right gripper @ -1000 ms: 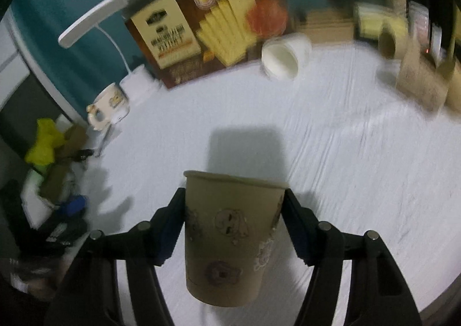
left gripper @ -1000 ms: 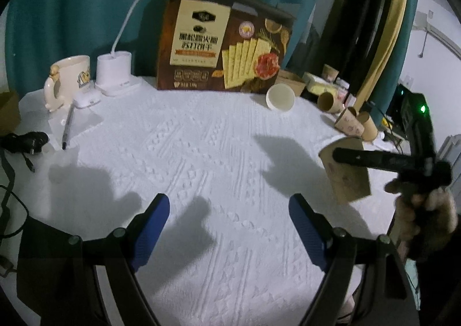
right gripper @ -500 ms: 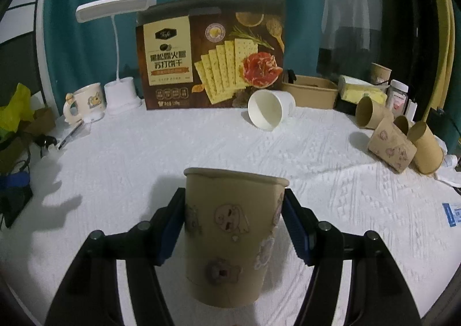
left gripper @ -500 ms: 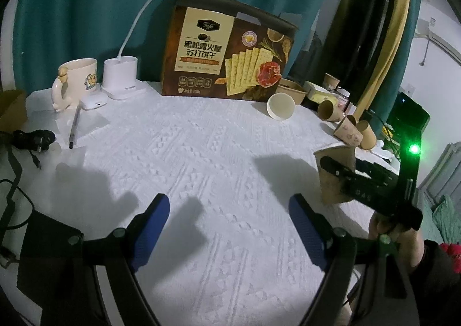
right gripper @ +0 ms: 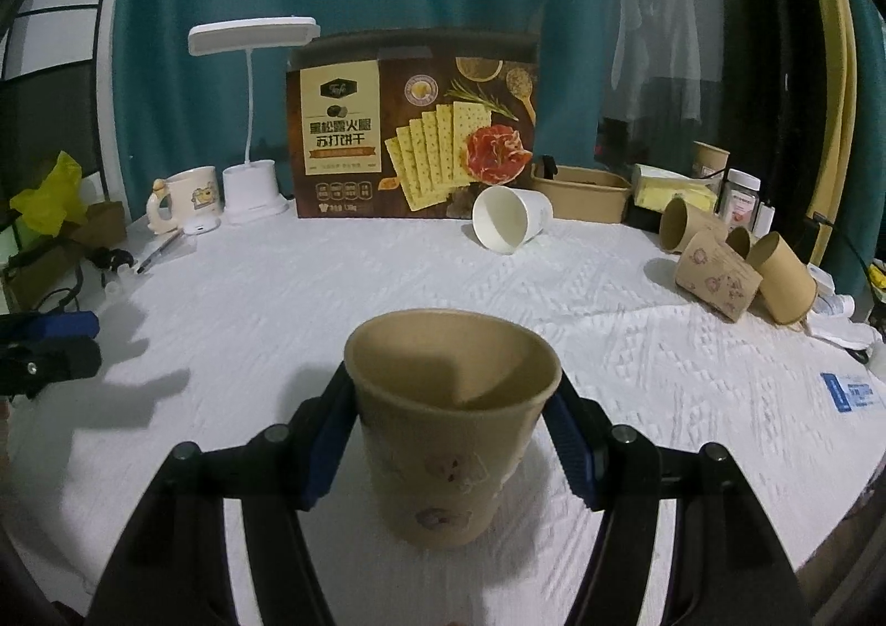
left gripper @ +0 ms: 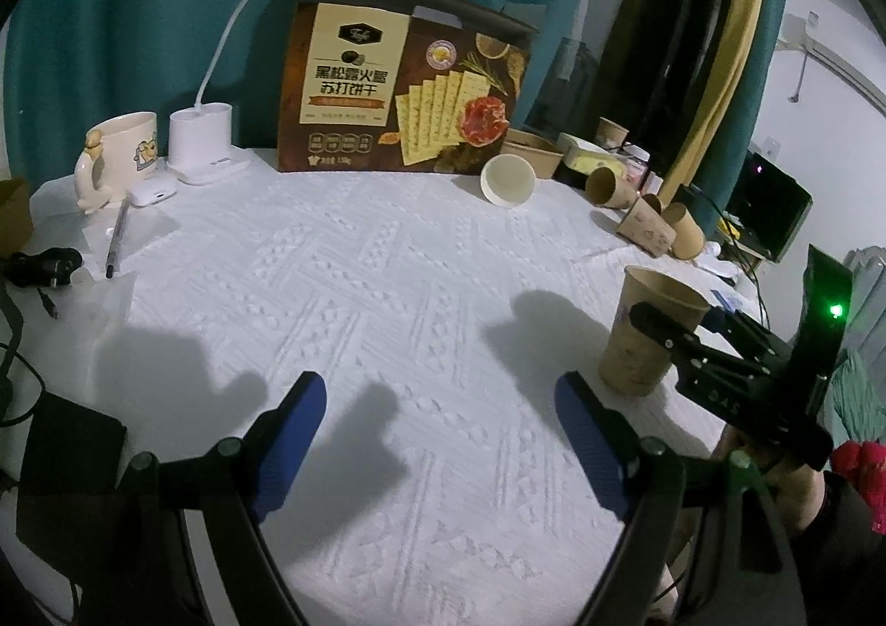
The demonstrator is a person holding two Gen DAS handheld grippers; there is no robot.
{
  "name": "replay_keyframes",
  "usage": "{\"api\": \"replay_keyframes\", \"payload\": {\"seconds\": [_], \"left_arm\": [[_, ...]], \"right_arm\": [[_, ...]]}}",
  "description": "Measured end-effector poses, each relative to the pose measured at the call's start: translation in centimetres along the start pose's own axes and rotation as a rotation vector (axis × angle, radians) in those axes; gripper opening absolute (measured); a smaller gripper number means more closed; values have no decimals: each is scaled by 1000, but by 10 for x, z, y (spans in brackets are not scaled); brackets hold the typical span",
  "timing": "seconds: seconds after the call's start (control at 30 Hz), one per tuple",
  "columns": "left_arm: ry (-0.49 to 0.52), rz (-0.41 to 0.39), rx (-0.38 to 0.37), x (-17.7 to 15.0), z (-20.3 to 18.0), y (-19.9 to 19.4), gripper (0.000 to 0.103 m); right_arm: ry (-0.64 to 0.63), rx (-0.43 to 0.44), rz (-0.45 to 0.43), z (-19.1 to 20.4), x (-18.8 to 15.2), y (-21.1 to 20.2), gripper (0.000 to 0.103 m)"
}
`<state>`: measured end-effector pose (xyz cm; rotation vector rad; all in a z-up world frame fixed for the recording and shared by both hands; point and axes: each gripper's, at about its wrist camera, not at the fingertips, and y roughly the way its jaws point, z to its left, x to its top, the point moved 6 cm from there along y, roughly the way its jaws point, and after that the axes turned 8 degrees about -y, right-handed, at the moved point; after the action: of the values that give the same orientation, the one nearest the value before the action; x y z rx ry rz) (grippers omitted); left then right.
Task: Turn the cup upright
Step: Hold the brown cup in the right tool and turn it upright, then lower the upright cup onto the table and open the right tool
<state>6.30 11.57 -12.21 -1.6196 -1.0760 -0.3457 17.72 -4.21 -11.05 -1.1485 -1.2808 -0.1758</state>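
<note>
Two blue pads of the right gripper (right gripper: 451, 429) press against opposite sides of the brown paper cup (right gripper: 451, 427), just under its rim; the jaws are closed onto it. The cup stands mouth up, and its base appears to rest on the white tablecloth (right gripper: 332, 305), though contact cannot be confirmed. In the left wrist view the same cup (left gripper: 645, 332) sits near the right edge of the table, with the right gripper (left gripper: 659, 330) reaching in from the right.

The left gripper (left gripper: 437, 421) is held over the near edge of the table with its jaws spread wide and nothing between them. It is well apart from the cup.

Beyond the held cup, a white paper cup (right gripper: 512, 224) lies on its side toward the far edge, mouth facing the camera. Just behind it a cracker box (right gripper: 412, 128) stands upright. To the left of the box are a white desk lamp (right gripper: 252, 128) and a cream mug (right gripper: 185, 197), and a pen (right gripper: 158, 252) lies near the far left corner. To the right of the box is a brown paper bowl (right gripper: 581, 194). Near the far right corner several brown paper cups (right gripper: 731, 266) lie on their sides, touching one another. A blue-edged label (right gripper: 853, 391) lies flat on the tablecloth at the right edge.
</note>
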Motion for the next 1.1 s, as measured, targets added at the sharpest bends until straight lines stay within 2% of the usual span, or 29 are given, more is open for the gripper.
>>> {"api": "replay_keyframes", "payload": {"seconds": [0.47, 0.77, 1.1], "left_arm": [[34, 31, -5, -18, -16, -5, 85], [46, 38, 1, -25, -18, -12, 85], [90, 70, -7, -38, -32, -15, 85]], "right_arm": [[14, 15, 6, 7, -17, -16, 63], [35, 19, 78, 9, -34, -12, 63], [69, 8, 127, 6, -61, -29, 63]]}}
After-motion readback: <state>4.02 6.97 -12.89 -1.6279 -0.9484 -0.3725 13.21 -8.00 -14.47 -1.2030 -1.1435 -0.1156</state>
